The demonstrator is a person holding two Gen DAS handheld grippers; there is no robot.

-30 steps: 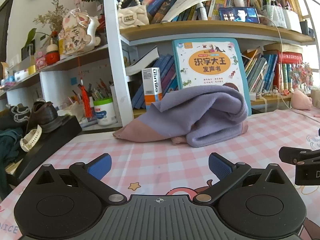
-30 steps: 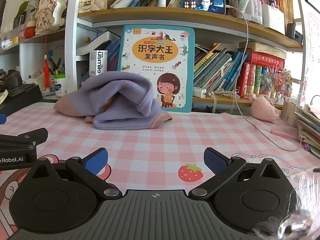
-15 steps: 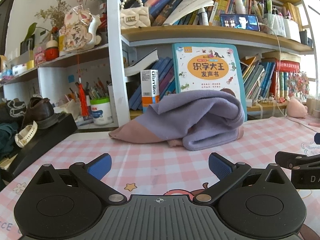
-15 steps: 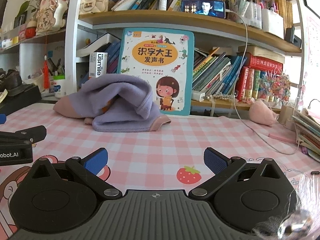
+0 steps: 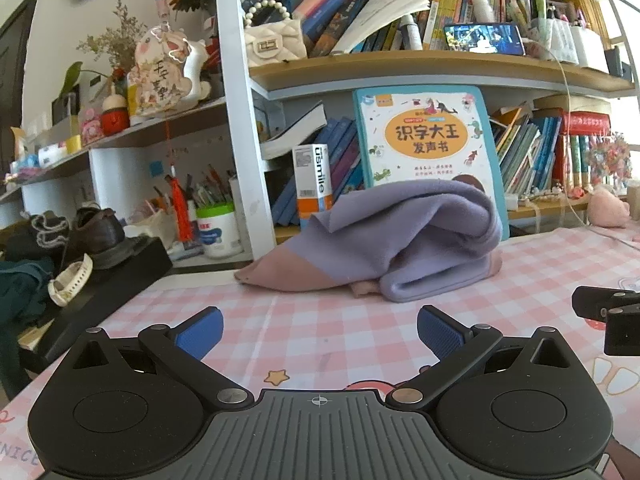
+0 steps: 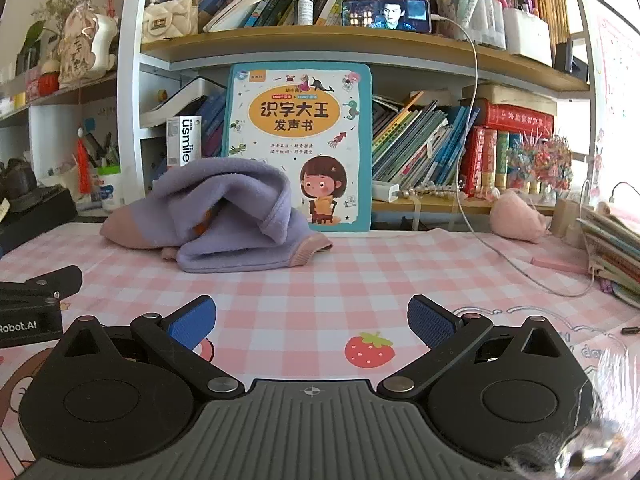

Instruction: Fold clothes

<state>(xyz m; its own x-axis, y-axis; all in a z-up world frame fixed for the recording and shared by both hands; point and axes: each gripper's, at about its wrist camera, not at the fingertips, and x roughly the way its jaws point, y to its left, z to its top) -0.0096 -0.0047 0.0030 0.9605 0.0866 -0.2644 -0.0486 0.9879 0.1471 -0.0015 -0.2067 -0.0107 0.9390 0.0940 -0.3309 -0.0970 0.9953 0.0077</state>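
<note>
A crumpled lilac garment with dusty-pink cuffs [image 5: 404, 240] lies in a heap on the pink checked tablecloth [image 5: 320, 328], against a blue children's book [image 5: 428, 136]. It also shows in the right wrist view [image 6: 228, 216]. My left gripper [image 5: 319, 330] is open and empty, low over the cloth, well short of the garment. My right gripper [image 6: 311, 322] is open and empty too, also short of it. Each gripper's body shows at the edge of the other's view.
Bookshelves [image 6: 360, 44] packed with books stand behind the table. A black box with shoes and a watch [image 5: 92, 268] sits at the left. A white cable [image 6: 500, 256], a pink plush [image 6: 518, 220] and stacked books [image 6: 616, 252] lie at the right.
Both views have tilted up slightly, so the garment sits a little lower in frame. Both grippers stay open and empty. The garment has not moved.
</note>
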